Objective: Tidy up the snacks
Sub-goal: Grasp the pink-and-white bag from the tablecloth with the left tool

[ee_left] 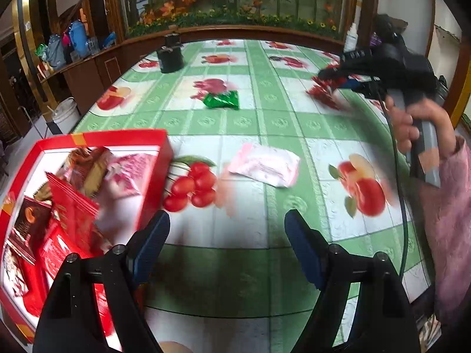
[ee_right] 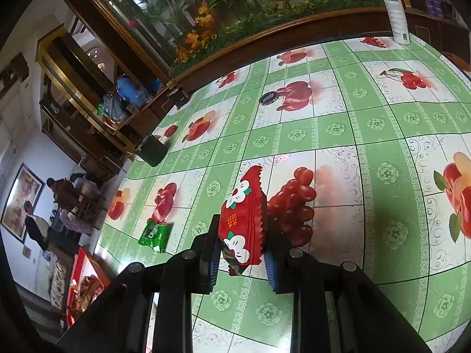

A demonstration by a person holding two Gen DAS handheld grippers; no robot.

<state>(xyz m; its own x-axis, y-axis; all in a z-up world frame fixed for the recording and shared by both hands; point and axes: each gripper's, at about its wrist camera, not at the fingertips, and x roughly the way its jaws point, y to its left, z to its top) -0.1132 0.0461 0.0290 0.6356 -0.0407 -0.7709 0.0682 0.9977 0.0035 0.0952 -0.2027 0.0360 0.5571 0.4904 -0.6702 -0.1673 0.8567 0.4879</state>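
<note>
A red box [ee_left: 157,136] holding several snack packets sits at the table's left edge. My left gripper [ee_left: 226,223] is open and holds nothing, just right of the box. Ahead of it a pink and white packet [ee_left: 266,163] lies flat on the cloth, and a green packet [ee_left: 222,100] lies farther back. My right gripper [ee_right: 241,254] is shut on a red packet with white flowers [ee_right: 244,220], held just above the table. In the left wrist view that gripper [ee_left: 321,83] sits at the right with the red packet [ee_left: 322,92], gripped by a hand [ee_left: 403,123]. The green packet [ee_right: 153,234] and the red box [ee_right: 81,270] show at lower left.
A green and white fruit-print cloth [ee_left: 265,123] covers the table. A black pot [ee_left: 170,54] stands at the back left, a white bottle [ee_right: 396,8] at the back right, a small dark disc [ee_right: 268,98] on the cloth. A wooden planter ledge lines the far edge. People sit in the room beyond.
</note>
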